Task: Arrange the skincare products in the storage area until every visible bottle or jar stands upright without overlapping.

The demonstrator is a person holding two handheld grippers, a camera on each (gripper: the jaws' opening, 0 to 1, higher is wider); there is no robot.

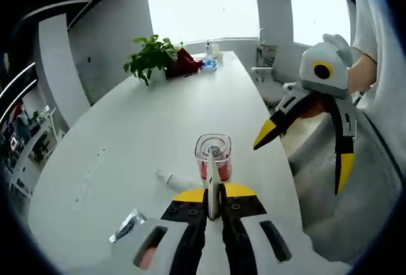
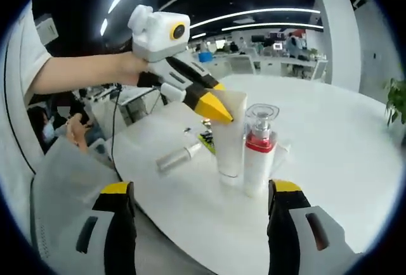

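A white tube (image 2: 231, 135) stands upright on the white table (image 2: 330, 161), and my left gripper (image 2: 216, 109) is shut on its flat top end. In the left gripper view that tube end (image 1: 214, 183) shows edge-on between the closed yellow tips of my left gripper (image 1: 214, 194). Right beside the tube stands a pump bottle (image 2: 259, 151) with a red collar and a clear cap, seen just behind the tube as the pump bottle (image 1: 213, 156). A small white tube (image 2: 177, 158) lies on its side to the left. My right gripper (image 2: 202, 188) is wide open in front of both; the right gripper (image 1: 303, 161) hovers off the table edge.
A flat sachet (image 1: 127, 227) lies near the table's near edge. A potted plant (image 1: 152, 56), a red item (image 1: 187, 63) and small bottles (image 1: 212, 50) stand at the far end. A person's arm (image 2: 76, 72) holds the left gripper. A grey chair (image 1: 355, 211) sits beside the table.
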